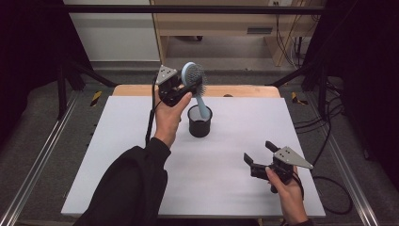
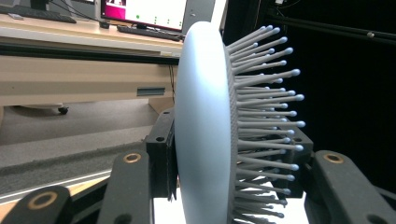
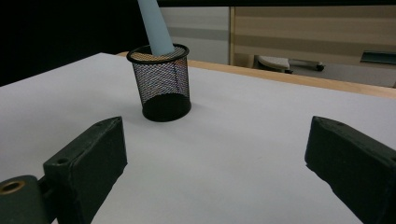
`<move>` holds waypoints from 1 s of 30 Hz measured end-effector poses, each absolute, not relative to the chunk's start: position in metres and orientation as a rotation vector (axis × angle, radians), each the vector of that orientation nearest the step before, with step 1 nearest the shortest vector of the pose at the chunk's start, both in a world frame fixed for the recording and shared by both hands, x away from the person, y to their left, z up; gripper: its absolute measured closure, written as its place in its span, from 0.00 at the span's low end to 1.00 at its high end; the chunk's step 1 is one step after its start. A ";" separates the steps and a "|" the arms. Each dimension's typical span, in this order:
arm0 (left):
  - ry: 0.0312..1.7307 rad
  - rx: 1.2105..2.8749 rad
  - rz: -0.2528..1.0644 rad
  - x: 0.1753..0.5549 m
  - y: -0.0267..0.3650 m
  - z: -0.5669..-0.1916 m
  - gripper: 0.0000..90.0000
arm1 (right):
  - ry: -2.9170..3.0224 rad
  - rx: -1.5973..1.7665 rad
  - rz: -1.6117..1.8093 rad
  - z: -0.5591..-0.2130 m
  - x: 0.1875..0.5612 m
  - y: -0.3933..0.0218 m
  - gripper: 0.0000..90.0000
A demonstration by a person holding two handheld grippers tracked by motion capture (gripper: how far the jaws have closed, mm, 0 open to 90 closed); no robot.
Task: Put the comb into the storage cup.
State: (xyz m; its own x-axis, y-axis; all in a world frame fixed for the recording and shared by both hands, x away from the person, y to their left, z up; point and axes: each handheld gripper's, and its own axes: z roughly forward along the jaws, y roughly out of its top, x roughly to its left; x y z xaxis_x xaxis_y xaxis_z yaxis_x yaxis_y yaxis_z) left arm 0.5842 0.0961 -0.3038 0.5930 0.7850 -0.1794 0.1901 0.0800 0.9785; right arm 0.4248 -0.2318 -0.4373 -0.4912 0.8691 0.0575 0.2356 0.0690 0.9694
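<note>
Item: pale blue paddle hairbrush point(image 1: 195, 77), one. We hold its head in the left gripper point(image 1: 186, 87), jaws clamped across back and bristles point(image 2: 266, 112), so the handle hangs straight down into the black mesh cup point(image 1: 200, 121); gripping the head keeps the handle free to enter.

Item: mesh cup, one, landmark, upright on the white table top point(image 1: 117, 155), handle tip already inside its rim.

Item: right gripper point(image 1: 260, 157), jaws spread wide and holding nothing, parked on our near side of the cup, well apart from it, probably in reserve to steady it
</note>
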 end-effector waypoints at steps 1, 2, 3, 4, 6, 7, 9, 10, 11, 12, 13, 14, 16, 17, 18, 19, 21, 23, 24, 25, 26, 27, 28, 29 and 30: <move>0.879 1.458 0.548 0.584 0.096 -0.304 0.57 | 1.788 1.098 1.450 -0.437 0.425 -0.232 0.06; 0.878 1.459 0.551 0.585 0.096 -0.304 0.57 | 1.789 1.098 1.450 -0.437 0.425 -0.232 0.06; 0.877 1.460 0.553 0.585 0.096 -0.304 0.57 | 1.788 1.097 1.450 -0.437 0.425 -0.232 0.06; 0.877 1.461 0.556 0.585 0.096 -0.304 0.57 | 1.788 1.098 1.451 -0.437 0.425 -0.232 0.06; 0.876 1.463 0.560 0.585 0.096 -0.305 0.57 | 1.788 1.098 1.451 -0.437 0.425 -0.232 0.06; 0.876 1.463 0.565 0.585 0.096 -0.305 0.57 | 1.788 1.098 1.450 -0.437 0.425 -0.232 0.06; 0.875 1.464 0.570 0.586 0.096 -0.305 0.57 | 1.788 1.098 1.450 -0.437 0.425 -0.232 0.06; 0.875 1.463 0.572 0.586 0.096 -0.305 0.57 | 1.790 1.098 1.450 -0.437 0.425 -0.232 0.06; 0.876 1.461 0.572 0.586 0.096 -0.305 0.57 | 1.791 1.097 1.449 -0.437 0.425 -0.232 0.06; 0.876 1.461 0.572 0.586 0.096 -0.305 0.57 | 1.790 1.098 1.450 -0.437 0.425 -0.232 0.06; 0.877 1.461 0.573 0.586 0.097 -0.305 0.57 | 1.790 1.098 1.450 -0.437 0.425 -0.232 0.06; 0.877 1.461 0.574 0.586 0.097 -0.306 0.57 | 1.792 1.098 1.450 -0.437 0.425 -0.232 0.06; 0.877 1.462 0.577 0.586 0.097 -0.306 0.57 | 1.792 1.099 1.451 -0.438 0.425 -0.232 0.06; 0.877 1.463 0.578 0.587 0.097 -0.306 0.57 | 1.792 1.099 1.450 -0.438 0.425 -0.231 0.06; 0.877 1.464 0.577 0.587 0.097 -0.306 0.57 | 1.793 1.098 1.450 -0.438 0.425 -0.231 0.06; 0.878 1.464 0.577 0.587 0.098 -0.306 0.57 | 1.793 1.098 1.450 -0.438 0.425 -0.231 0.06; 0.880 1.464 0.577 0.587 0.098 -0.306 0.57 | 1.792 1.099 1.449 -0.438 0.425 -0.231 0.06; 0.879 1.464 0.577 0.587 0.098 -0.307 0.57 | 1.792 1.100 1.449 -0.438 0.425 -0.232 0.06; 0.879 1.465 0.576 0.587 0.098 -0.307 0.57 | 1.792 1.099 1.449 -0.438 0.425 -0.232 0.06; 0.879 1.467 0.577 0.587 0.098 -0.307 0.57 | 1.795 1.099 1.448 -0.438 0.425 -0.231 0.06; 0.880 1.469 0.577 0.587 0.098 -0.308 0.57 | 1.797 1.100 1.446 -0.438 0.425 -0.231 0.06; 0.882 1.470 0.576 0.587 0.099 -0.309 0.57 | 1.798 1.101 1.445 -0.438 0.425 -0.231 0.06; 0.884 1.469 0.575 0.587 0.099 -0.309 0.57 | 1.798 1.100 1.446 -0.438 0.425 -0.231 0.06; 0.885 1.470 0.573 0.588 0.099 -0.310 0.57 | 1.797 1.100 1.447 -0.438 0.425 -0.231 0.06; 0.886 1.471 0.574 0.588 0.099 -0.311 0.57 | 1.797 1.100 1.447 -0.438 0.425 -0.231 0.06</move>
State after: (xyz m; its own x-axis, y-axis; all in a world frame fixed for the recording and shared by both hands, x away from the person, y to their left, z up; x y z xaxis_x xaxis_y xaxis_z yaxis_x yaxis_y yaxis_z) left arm 0.5878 0.0993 -0.3107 0.5790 0.8000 -0.1570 0.1843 0.0592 0.9811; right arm 0.4248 -0.2312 -0.4377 -0.4941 0.8675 0.0582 0.2419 0.0728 0.9676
